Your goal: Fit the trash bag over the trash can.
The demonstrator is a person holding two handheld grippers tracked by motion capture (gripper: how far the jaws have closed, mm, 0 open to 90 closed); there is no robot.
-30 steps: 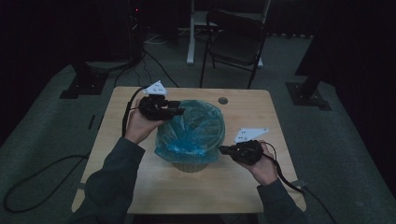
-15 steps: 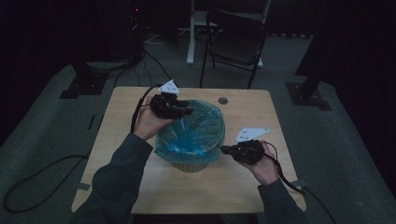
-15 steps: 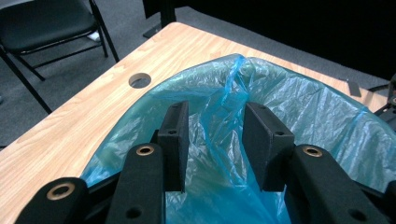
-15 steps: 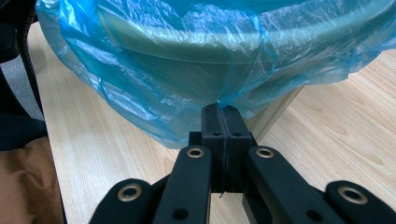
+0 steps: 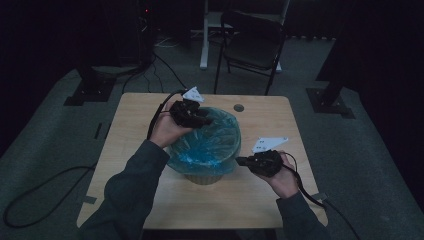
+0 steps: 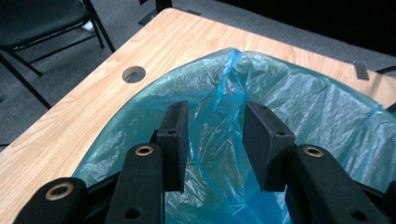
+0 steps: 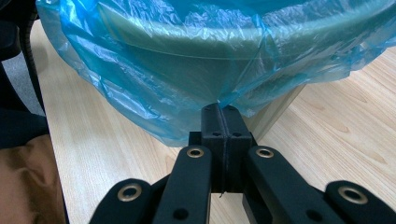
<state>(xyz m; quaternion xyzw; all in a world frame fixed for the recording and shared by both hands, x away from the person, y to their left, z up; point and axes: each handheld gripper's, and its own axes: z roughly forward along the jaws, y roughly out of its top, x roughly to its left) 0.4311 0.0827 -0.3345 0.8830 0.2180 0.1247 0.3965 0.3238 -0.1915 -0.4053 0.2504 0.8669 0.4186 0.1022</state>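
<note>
Jaws of the left gripper (image 6: 215, 140) are held apart over the far rim of the bin (image 5: 202, 177), with a raised fold of the blue bag (image 6: 224, 93) standing between the pads but not pressed by either. Jaws of the right gripper (image 7: 223, 116) are closed tight on the hem of the bag where it hangs below the near-right rim; in the high view this gripper (image 5: 240, 161) is seen just beside the bin's right side. The bin stands near the middle of the table (image 5: 130, 130), lined with the bag, whose top is draped over the rim all round. The step in hand is judged to be the fitting or gathering of the bag at the rim: one side is anchored, the other is about to be taken. For the next move, the left pads are to be closed on the fold without catching the rim beneath it. Care is called for at the anchored hem, since the thin film could tear if pulled hard. Open table is available left, right and in front of the bin; a cable hole (image 5: 239, 107) lies beyond it, and a chair (image 5: 255, 45) stands well apart behind the table.
</note>
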